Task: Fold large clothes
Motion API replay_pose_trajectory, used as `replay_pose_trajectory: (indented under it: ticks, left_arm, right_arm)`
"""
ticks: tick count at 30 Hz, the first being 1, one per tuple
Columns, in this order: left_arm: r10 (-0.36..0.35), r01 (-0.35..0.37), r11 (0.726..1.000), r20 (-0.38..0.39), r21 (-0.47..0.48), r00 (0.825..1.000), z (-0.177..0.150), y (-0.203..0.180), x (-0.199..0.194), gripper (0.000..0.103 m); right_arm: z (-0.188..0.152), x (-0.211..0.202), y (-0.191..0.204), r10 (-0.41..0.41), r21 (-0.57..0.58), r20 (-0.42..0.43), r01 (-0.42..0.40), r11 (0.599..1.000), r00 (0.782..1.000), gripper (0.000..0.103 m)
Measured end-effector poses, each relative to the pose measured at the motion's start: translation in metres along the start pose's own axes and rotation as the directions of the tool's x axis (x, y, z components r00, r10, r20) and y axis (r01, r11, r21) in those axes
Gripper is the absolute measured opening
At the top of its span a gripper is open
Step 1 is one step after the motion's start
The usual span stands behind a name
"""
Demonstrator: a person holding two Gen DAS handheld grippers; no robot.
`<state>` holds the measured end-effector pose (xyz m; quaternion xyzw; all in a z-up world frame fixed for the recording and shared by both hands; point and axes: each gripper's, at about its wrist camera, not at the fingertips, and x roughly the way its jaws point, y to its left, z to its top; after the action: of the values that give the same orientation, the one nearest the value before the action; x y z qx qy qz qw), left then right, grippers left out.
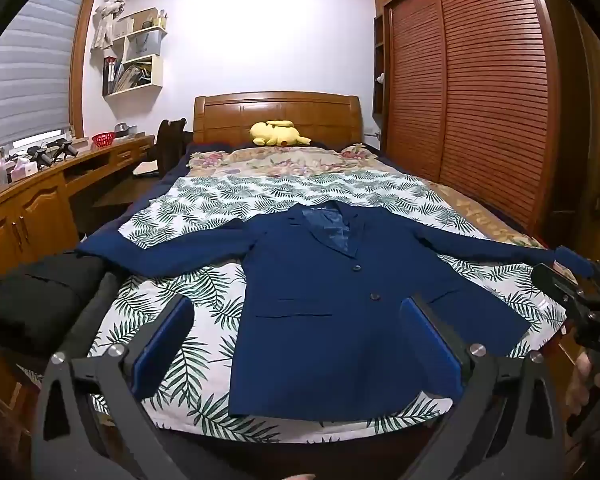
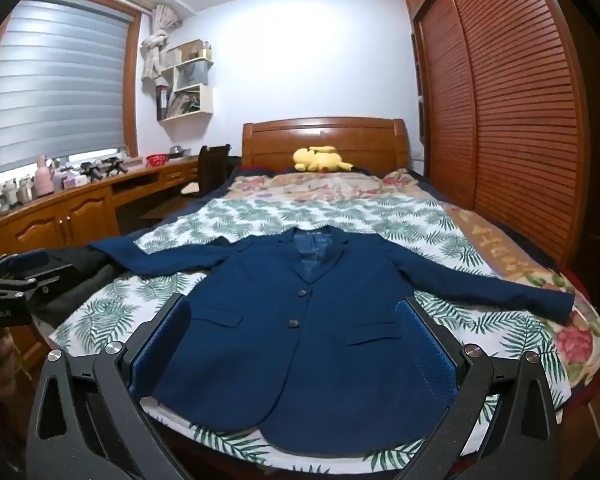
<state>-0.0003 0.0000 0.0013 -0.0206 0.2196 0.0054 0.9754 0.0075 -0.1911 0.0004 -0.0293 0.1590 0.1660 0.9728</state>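
Note:
A dark blue suit jacket (image 1: 332, 288) lies flat and face up on the leaf-print bed cover (image 1: 204, 200), buttoned, both sleeves spread out sideways. In the right wrist view the same jacket (image 2: 300, 320) fills the middle. My left gripper (image 1: 296, 312) hovers over the foot of the bed, above the jacket's lower left part, open with nothing between its blue pads. My right gripper (image 2: 292, 312) hangs above the jacket's hem, open and empty too. Each gripper shows at the edge of the other's view: the right gripper (image 1: 580, 300) and the left gripper (image 2: 16, 276).
Dark folded clothing (image 1: 40, 300) sits at the bed's left front corner. A yellow plush toy (image 1: 278, 133) lies by the wooden headboard (image 1: 276, 110). A wooden desk (image 1: 40, 188) with clutter runs along the left. Slatted wardrobe doors (image 1: 472, 80) stand at the right.

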Motion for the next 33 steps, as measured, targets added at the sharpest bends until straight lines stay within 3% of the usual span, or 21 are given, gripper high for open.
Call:
replay_pose_trajectory:
  ticks: [33]
  left_arm:
    - [0.006, -0.006, 1.000, 0.017, -0.007, 1.000, 0.008, -0.008, -0.009, 0.103]
  right_arm:
    - [0.003, -0.003, 0.001, 0.002, 0.008, -0.001, -0.002, 1.000, 1.000, 0.103]
